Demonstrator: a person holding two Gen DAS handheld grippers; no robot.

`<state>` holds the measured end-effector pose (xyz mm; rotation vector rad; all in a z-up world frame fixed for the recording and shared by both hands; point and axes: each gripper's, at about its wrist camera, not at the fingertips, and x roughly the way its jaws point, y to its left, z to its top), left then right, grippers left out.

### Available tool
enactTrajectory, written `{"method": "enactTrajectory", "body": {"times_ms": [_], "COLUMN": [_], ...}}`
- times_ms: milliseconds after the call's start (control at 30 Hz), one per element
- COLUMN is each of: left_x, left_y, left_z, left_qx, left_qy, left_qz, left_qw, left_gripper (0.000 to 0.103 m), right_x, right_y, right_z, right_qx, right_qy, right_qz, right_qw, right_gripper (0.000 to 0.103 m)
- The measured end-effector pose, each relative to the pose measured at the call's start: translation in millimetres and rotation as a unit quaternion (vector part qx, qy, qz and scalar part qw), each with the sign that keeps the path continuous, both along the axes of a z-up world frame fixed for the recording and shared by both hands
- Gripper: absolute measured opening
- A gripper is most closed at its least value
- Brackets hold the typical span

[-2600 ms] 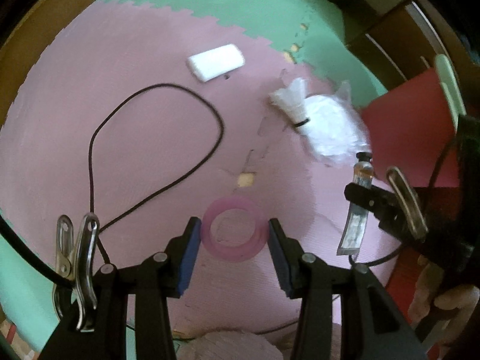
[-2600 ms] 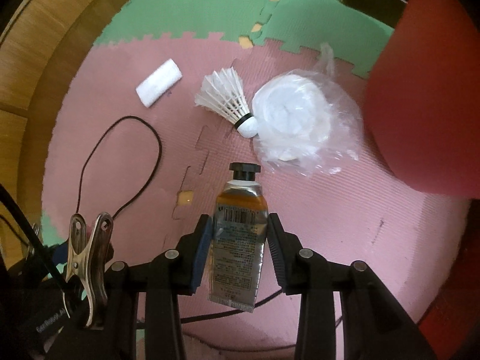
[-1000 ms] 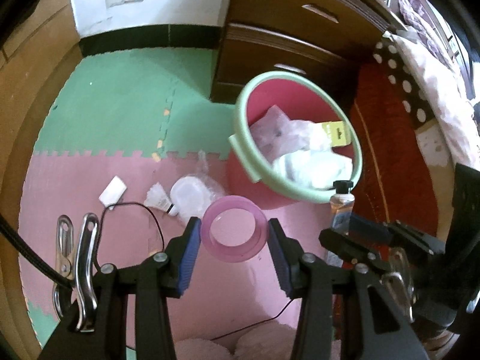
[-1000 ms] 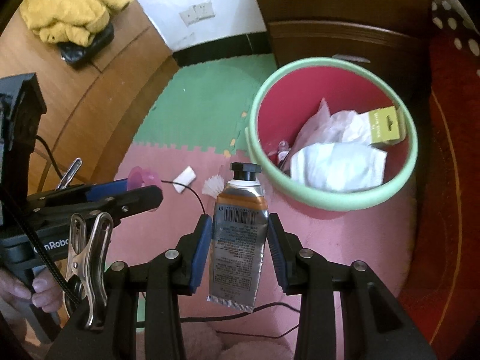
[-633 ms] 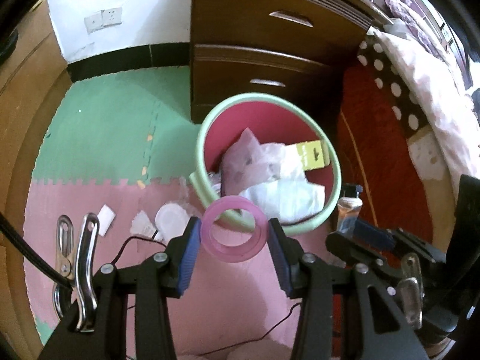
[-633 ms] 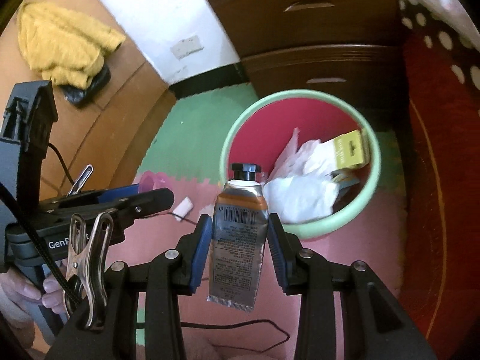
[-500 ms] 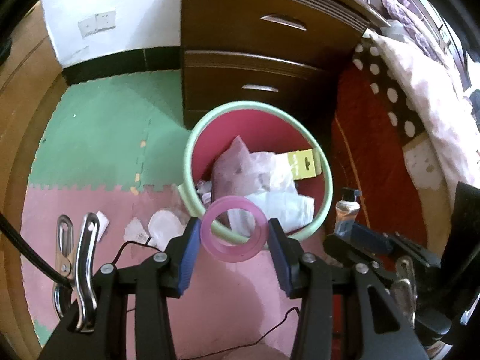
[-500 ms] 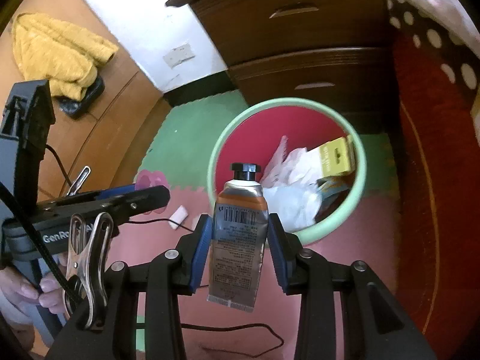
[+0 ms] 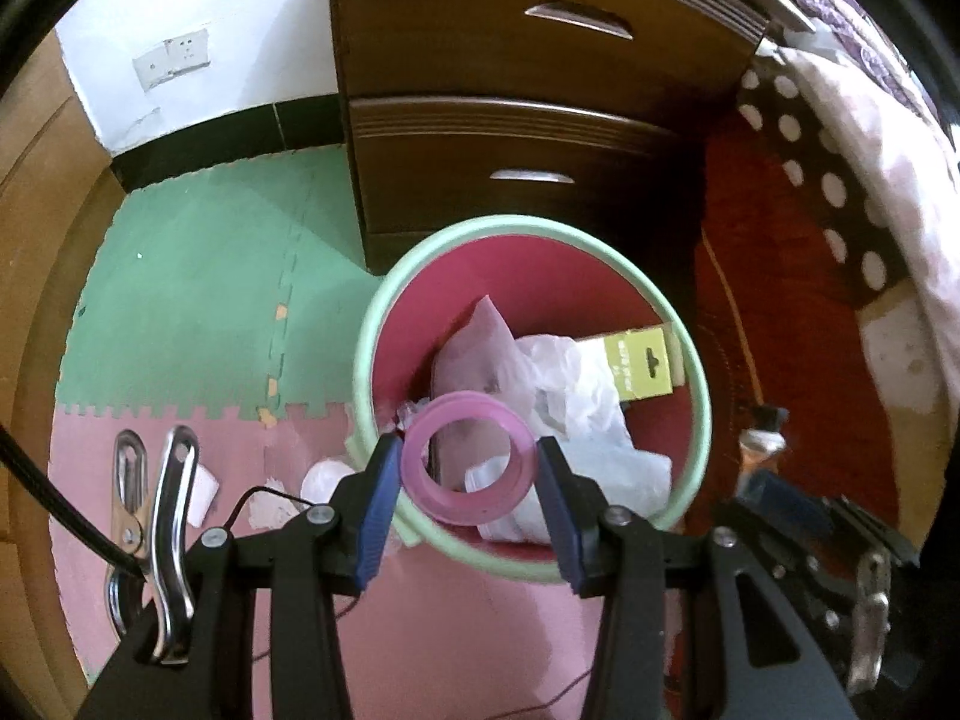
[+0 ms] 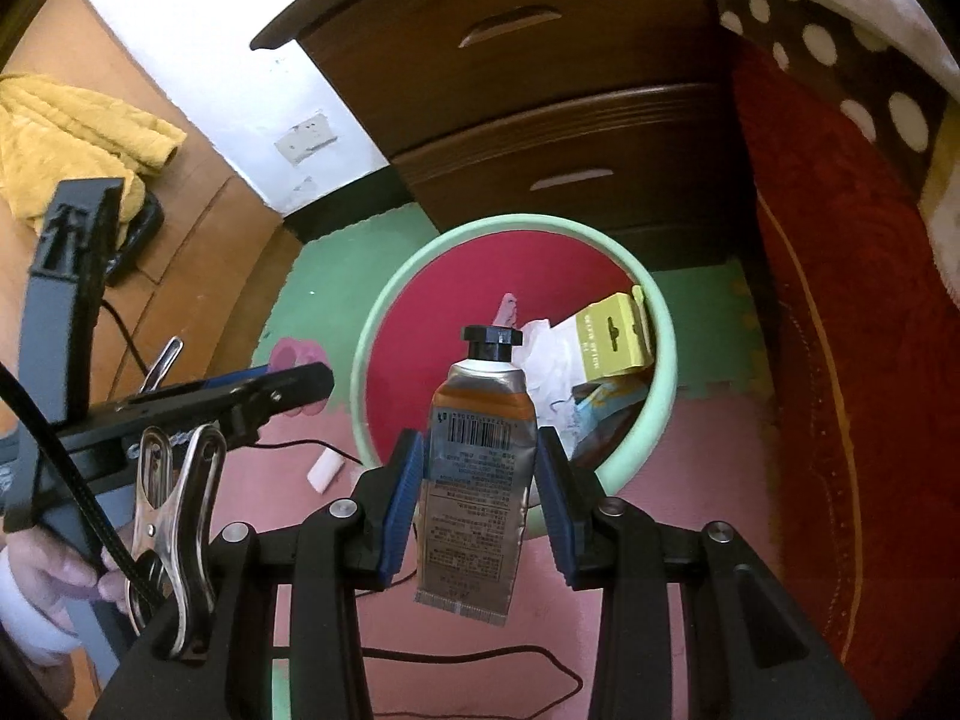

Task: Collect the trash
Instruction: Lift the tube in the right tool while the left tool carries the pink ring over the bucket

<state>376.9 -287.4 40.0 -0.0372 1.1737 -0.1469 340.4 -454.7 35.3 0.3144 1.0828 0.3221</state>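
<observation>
A pink ring (image 9: 468,459) sits clamped between the blue pads of my left gripper (image 9: 469,468), held above the near rim of the red bin with a pale green rim (image 9: 384,312). My right gripper (image 10: 477,474) is shut on a silver and orange tube with a black cap (image 10: 477,456), held upright in front of the same bin (image 10: 663,360). Inside the bin lie crumpled white bags (image 9: 576,396) and a yellow-green card (image 9: 639,363). In the right wrist view the left gripper (image 10: 282,384) carries the pink ring (image 10: 298,354) to the bin's left.
A dark wooden drawer chest (image 9: 516,102) stands right behind the bin. A red rug (image 10: 840,360) and spotted bedding (image 9: 840,180) lie to the right. On the pink mat are a white packet (image 10: 327,471), a black cord (image 10: 480,654) and a plastic bag (image 9: 321,474). A hand (image 10: 36,576) holds the left tool.
Both grippers have swung from the pink mat to over the bin, which now sits centred and closer in both views. The ring and tube stay gripped.
</observation>
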Motion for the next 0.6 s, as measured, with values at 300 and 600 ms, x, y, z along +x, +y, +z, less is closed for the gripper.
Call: {"method": "enactTrajectory", "body": {"times_ms": [300,600], "left_x": [20,24], "left_y": [-1,-10], "left_z": [-33,-35], "left_qx": [-0.003,0.004], "left_qy": [0.015,0.021], "left_qz": [0.008,0.001], "left_qw": [0.9998,0.9998], "left_gripper": [0.047,0.047], "right_x": [2,-3], "right_y": [6,5], "right_z": [-9,-12], "right_qx": [-0.009,-0.019], "right_qy": [0.012,0.018], "right_qz": [-0.001,-0.004], "right_qw": [1.0,1.0], "right_gripper": [0.038,0.038]}}
